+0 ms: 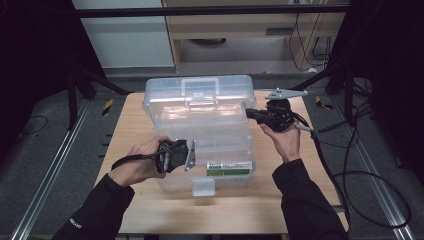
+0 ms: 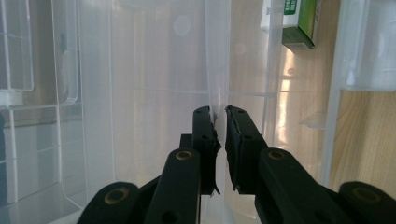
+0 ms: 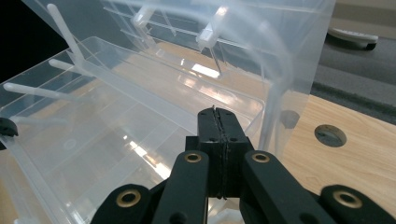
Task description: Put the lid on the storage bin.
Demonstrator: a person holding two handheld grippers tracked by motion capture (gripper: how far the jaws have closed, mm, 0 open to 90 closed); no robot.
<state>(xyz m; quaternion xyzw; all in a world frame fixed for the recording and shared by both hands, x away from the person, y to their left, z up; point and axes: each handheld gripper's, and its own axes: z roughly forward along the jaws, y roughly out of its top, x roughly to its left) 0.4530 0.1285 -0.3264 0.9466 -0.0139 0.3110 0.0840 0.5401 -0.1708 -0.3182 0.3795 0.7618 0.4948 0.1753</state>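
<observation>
The left gripper (image 2: 219,112) pinches a wall of the clear box (image 1: 165,100). The right gripper (image 3: 217,112) is pressed together on a tray edge, a thin one. The high view adds a green carton (image 1: 229,167) (lying inside).

One clear plastic storage box (image 1: 200,130) is sitting at the table's centre, its lid standing open toward twelve o'clock. One green-and-white carton (image 1: 229,168) is lying inside it toward five o'clock. One wooden table (image 1: 135,200) is carrying everything. Two hand-held grippers are working at the box: the left gripper (image 1: 186,154) at eight o'clock and the right gripper (image 1: 249,113) at two o'clock. Two hands are holding them, one each. Two yellow-and-black striped markers are lying on the floor, at ten and two o'clock.
</observation>
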